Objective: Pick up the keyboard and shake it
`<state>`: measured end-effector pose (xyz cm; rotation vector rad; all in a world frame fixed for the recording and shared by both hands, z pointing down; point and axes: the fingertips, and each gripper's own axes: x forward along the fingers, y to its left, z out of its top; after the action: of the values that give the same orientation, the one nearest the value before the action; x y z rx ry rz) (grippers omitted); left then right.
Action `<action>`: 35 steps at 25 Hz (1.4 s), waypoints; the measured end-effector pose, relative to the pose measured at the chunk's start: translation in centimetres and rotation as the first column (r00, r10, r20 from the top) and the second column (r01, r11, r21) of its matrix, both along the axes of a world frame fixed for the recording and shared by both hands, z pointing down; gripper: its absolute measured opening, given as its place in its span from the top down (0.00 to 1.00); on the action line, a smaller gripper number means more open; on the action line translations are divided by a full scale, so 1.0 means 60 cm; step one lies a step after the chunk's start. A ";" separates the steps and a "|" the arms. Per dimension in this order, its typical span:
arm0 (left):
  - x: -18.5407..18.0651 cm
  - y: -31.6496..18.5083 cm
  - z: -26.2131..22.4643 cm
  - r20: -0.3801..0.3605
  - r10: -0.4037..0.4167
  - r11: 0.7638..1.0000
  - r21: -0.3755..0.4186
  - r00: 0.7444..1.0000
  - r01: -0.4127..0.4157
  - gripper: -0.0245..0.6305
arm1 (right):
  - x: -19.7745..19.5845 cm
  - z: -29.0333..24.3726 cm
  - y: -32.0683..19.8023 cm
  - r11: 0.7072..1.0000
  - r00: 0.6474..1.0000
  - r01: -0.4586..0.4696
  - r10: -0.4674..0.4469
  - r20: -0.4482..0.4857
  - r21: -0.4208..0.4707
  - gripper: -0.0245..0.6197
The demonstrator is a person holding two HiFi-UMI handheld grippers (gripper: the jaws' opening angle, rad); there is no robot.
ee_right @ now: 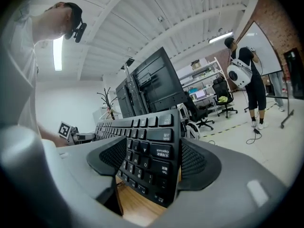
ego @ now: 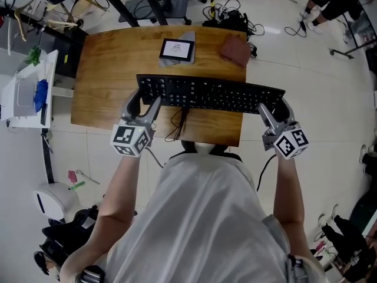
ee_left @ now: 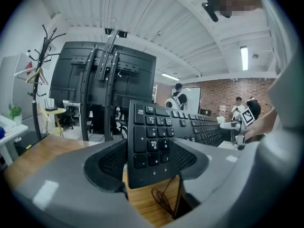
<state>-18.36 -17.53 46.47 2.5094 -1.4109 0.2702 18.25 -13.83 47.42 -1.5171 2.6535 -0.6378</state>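
A long black keyboard (ego: 212,93) stretches across the near part of the wooden table (ego: 106,81), one end in each gripper. My left gripper (ego: 143,105) is shut on its number-pad end (ee_left: 152,137), and the pads press on both faces. My right gripper (ego: 273,109) is shut on the end with the Tab and Caps Lock keys (ee_right: 154,151). In both gripper views the keyboard stands tilted on edge above the wood. Its black cable (ego: 177,125) hangs in a tangle beneath it.
A small tablet (ego: 177,50) and a brown flat case (ego: 235,50) lie at the table's far edge. A white cart (ego: 26,90) stands to the left. Cables lie on the floor beyond the table, where people stand in the background (ee_right: 247,70).
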 end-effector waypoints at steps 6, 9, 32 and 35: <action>-0.015 0.024 0.104 -0.008 -0.020 0.984 -0.176 1.000 0.019 0.56 | -0.014 0.082 0.011 0.991 0.999 0.034 -0.032 0.017 -0.127 0.45; -0.020 0.035 0.152 -0.002 -0.031 0.961 -0.276 1.000 0.029 0.56 | -0.021 0.132 0.018 0.976 0.998 0.056 -0.060 -0.013 -0.208 0.45; -0.041 0.135 0.394 0.061 -0.060 0.665 -0.742 0.996 0.085 0.56 | -0.041 0.382 0.079 0.808 0.986 0.031 -0.120 -0.114 -0.588 0.43; -0.044 0.137 0.403 0.069 -0.074 0.641 -0.761 0.995 0.100 0.56 | -0.041 0.394 0.072 0.791 0.983 0.022 -0.128 -0.130 -0.611 0.43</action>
<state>-21.00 -9.30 70.62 1.7195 -1.0839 0.7225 15.77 -9.50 71.06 -1.6393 2.7886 -1.5701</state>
